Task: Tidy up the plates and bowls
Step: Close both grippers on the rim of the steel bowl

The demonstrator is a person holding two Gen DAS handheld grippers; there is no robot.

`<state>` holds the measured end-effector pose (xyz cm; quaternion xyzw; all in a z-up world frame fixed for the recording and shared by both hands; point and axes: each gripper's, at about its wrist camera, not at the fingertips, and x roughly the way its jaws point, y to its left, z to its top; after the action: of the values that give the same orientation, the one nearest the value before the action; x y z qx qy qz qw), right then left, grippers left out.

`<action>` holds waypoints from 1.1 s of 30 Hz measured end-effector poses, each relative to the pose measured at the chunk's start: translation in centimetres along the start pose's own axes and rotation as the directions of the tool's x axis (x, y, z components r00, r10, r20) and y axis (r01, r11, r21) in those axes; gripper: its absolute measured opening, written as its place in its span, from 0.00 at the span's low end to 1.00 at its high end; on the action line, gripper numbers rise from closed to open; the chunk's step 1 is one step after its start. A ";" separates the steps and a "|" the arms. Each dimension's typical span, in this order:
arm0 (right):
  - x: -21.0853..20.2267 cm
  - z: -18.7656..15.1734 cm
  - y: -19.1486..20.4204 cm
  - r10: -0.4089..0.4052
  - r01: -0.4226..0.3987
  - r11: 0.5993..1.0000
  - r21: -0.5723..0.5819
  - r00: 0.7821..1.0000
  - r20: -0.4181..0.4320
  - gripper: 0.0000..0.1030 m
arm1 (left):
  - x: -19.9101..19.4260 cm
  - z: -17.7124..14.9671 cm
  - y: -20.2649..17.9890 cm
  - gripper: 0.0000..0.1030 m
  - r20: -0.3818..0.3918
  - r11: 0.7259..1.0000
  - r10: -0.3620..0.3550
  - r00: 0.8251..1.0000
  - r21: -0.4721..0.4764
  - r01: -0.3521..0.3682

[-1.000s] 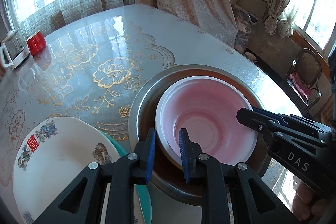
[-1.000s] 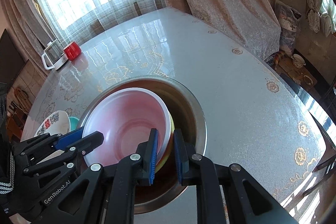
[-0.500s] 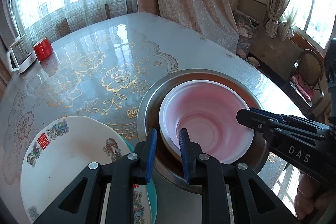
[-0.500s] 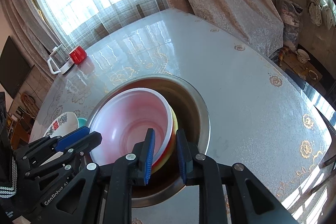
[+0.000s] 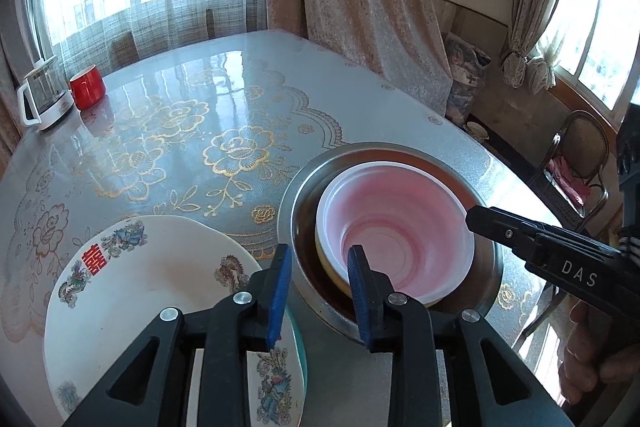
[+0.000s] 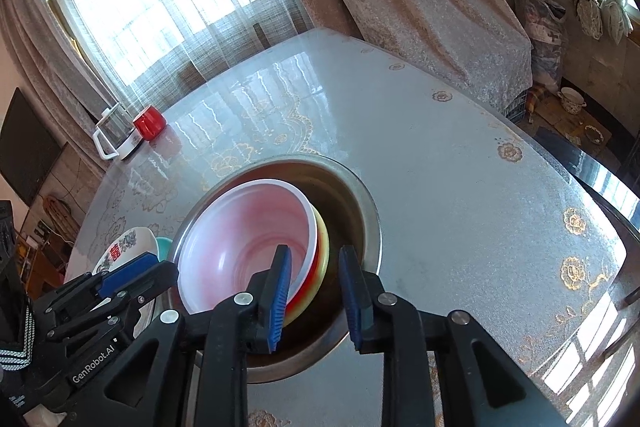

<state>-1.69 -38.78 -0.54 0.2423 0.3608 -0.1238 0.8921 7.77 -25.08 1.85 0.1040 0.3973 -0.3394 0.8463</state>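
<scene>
Table (image 5: 248, 75) under a glossy flowered cover fills both views, reaching well beyond the fingers of the two handheld grippers. Just ahead of both sets of fingertips sits the steel basin (image 5: 486, 267), wide enough to serve as the collecting point for the bowls. Inside it rests the pink-tinted white bowl (image 5: 400, 223), nested on a yellow bowl (image 6: 323, 247) whose rim peeks out on one side; stacking by size looks to be the reason they sit this way. The left gripper (image 5: 318, 291) hovers at the near rim of the basin, its blue pads parting, with the basin's rim and the stack's near edge seen through the gap but nothing pinched. The right gripper (image 6: 314, 297) comes in from the opposite side, its jaws likewise opening; the edge of the nested bowls shows between them with a visible gap to the right-hand pad, so this reads as a release after setting the stack down. Beyond the left gripper's left finger lies the decorated white plate (image 5: 132, 291), resting on a teal plate (image 5: 301, 351), probably next in line. Far off stand a red cup (image 5: 88, 87) and a glass pitcher (image 5: 42, 95)
</scene>
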 end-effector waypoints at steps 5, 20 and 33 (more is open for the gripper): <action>-0.8 0.0 -1.1 -0.008 0.006 0.999 0.051 1.000 0.030 0.28 | -0.5 1.0 2.3 0.33 -0.007 0.998 -0.017 1.000 -0.055 0.017; -0.1 -1.1 -3.5 0.011 -0.009 0.993 0.121 1.000 -0.016 0.30 | 3.1 4.1 3.0 0.29 -0.109 0.999 -0.023 0.994 0.023 0.026; 0.8 -1.9 -3.5 0.075 -0.067 0.989 0.129 0.996 -0.052 0.30 | 6.9 5.6 1.4 0.14 -0.208 0.989 -0.049 0.977 0.128 0.077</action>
<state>-3.60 -40.82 -3.46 0.3150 0.3685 -0.1078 0.8680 15.15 -29.90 0.30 0.1829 0.4614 -0.3799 0.7806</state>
